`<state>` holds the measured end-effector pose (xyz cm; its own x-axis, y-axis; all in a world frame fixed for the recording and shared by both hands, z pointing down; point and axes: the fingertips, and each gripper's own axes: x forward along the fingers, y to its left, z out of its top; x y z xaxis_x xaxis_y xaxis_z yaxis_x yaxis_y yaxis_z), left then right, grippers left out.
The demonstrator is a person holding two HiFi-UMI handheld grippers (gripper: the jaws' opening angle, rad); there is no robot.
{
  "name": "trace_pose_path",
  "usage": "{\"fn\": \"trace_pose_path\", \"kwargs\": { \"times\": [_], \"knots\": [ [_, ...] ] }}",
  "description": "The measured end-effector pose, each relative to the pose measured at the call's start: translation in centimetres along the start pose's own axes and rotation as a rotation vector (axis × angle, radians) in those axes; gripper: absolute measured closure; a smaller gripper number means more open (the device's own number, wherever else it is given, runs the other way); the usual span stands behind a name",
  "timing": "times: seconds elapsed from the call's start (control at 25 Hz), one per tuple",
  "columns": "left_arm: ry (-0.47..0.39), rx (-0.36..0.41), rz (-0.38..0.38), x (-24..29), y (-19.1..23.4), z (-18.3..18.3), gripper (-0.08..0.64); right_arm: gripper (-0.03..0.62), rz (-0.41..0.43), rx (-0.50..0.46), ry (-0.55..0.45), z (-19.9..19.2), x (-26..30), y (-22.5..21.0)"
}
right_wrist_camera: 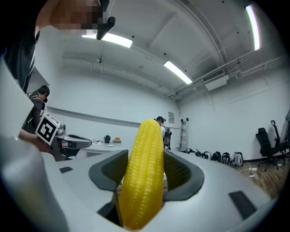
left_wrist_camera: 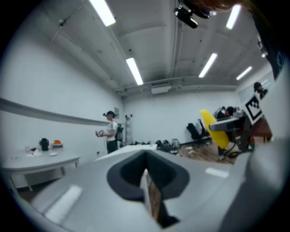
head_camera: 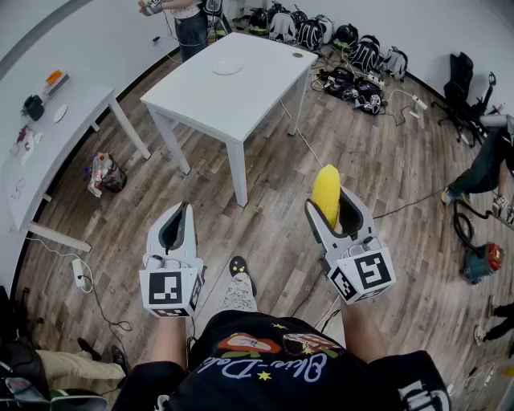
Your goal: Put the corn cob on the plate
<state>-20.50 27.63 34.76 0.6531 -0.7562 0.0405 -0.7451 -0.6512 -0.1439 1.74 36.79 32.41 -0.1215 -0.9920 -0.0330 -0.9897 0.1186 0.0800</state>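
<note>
A yellow corn cob (head_camera: pixel 326 195) stands upright between the jaws of my right gripper (head_camera: pixel 331 202), which is shut on it and held level above the wood floor. The right gripper view shows the corn cob (right_wrist_camera: pixel 144 174) pressed between both dark pads. My left gripper (head_camera: pixel 178 212) is level beside it, shut and holding nothing; its pads (left_wrist_camera: pixel 136 170) meet. From the left gripper view the corn cob (left_wrist_camera: pixel 212 128) shows off to the right. A white plate (head_camera: pixel 227 67) lies on the white table (head_camera: pixel 241 96) well ahead of both grippers.
A grey desk (head_camera: pixel 48 152) with small items runs along the left wall. Backpacks (head_camera: pixel 321 32) and cables line the far wall. A person (head_camera: pixel 189 22) stands beyond the table. An office chair (head_camera: pixel 463 87) and someone's leg (head_camera: pixel 482 170) are at the right.
</note>
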Motion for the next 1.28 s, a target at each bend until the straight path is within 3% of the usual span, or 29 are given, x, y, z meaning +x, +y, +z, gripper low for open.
{"fn": "trace_pose_path", "kwargs": {
  "times": [0.28, 0.48, 0.64, 0.76, 1.0, 1.28],
  "knots": [
    [-0.016, 0.014, -0.081, 12.4, 5.2, 0.7, 0.566, 0.356, 0.002, -0.056, -0.026, 2.5, 14.3, -4.1],
    [-0.018, 0.003, -0.063, 18.9, 10.0, 0.0, 0.566, 0.354, 0.000, -0.014, -0.035, 2.6, 22.6, -5.9],
    [0.038, -0.024, -0.078, 23.5, 11.4, -2.0, 0.566, 0.354, 0.012, 0.010, -0.027, 2.0, 28.0, -7.5],
    [0.030, -0.029, -0.079, 27.5, 12.3, -2.7, 0.566, 0.354, 0.032, 0.000, -0.013, 1.2, 32.2, -9.6],
    [0.043, -0.014, -0.026, 37.8, 16.3, -3.4, 0.566, 0.354, 0.123, 0.000, 0.029, -1.8, 44.2, -14.8],
    [0.045, -0.004, 0.106, 51.0, 20.5, -2.0, 0.566, 0.354, 0.290, 0.003, 0.108, -4.4, 59.7, -21.0]
  ]
}}
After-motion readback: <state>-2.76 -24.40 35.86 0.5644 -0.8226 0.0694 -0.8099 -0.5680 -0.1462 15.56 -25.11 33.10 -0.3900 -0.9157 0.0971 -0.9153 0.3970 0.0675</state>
